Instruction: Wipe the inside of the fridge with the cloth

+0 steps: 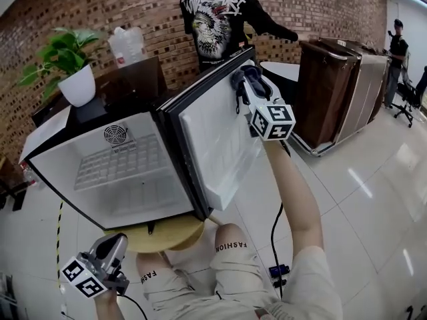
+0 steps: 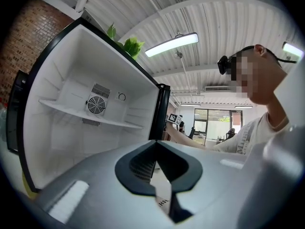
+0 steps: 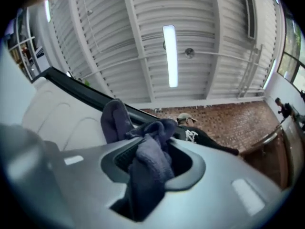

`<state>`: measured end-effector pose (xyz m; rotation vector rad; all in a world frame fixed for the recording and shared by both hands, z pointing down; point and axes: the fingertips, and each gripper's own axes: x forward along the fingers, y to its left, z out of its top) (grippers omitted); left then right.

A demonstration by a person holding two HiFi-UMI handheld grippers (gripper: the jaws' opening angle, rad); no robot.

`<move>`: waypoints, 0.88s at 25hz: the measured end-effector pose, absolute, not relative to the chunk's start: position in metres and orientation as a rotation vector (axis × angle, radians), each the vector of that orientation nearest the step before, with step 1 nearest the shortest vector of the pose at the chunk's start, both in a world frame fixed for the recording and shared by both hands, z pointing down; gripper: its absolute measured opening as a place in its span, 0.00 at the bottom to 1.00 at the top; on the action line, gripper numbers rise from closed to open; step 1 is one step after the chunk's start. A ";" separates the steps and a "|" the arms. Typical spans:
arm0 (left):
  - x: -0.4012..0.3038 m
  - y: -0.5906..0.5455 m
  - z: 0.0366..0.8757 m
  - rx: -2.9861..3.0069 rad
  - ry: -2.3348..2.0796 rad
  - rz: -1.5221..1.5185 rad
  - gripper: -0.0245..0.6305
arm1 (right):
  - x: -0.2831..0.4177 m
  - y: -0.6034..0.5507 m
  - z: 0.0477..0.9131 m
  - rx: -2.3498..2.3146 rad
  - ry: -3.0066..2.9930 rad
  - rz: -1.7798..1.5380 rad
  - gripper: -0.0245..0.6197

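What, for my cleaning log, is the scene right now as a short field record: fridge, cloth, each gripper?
fridge: small, white inside, one shelf, standing on a round stool
door: open
cloth: dark, clamped in the right gripper, up at the door's edge
right gripper: shut on the cloth
left gripper: shut, empty, low before the fridge

A red brick wall [image 1: 320, 12] backs the room, above a glossy pale tiled floor [image 1: 373, 199]. A brown cabinet [image 1: 330, 92] stands at the right. A long tube light [image 3: 170, 55] hangs under the corrugated ceiling [image 3: 214, 23].
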<state>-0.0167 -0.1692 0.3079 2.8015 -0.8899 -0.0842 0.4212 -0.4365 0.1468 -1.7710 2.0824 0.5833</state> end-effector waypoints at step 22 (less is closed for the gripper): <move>-0.006 -0.177 0.325 2.768 -0.864 -0.057 0.04 | 0.305 -0.332 0.174 -1.517 2.315 0.839 0.25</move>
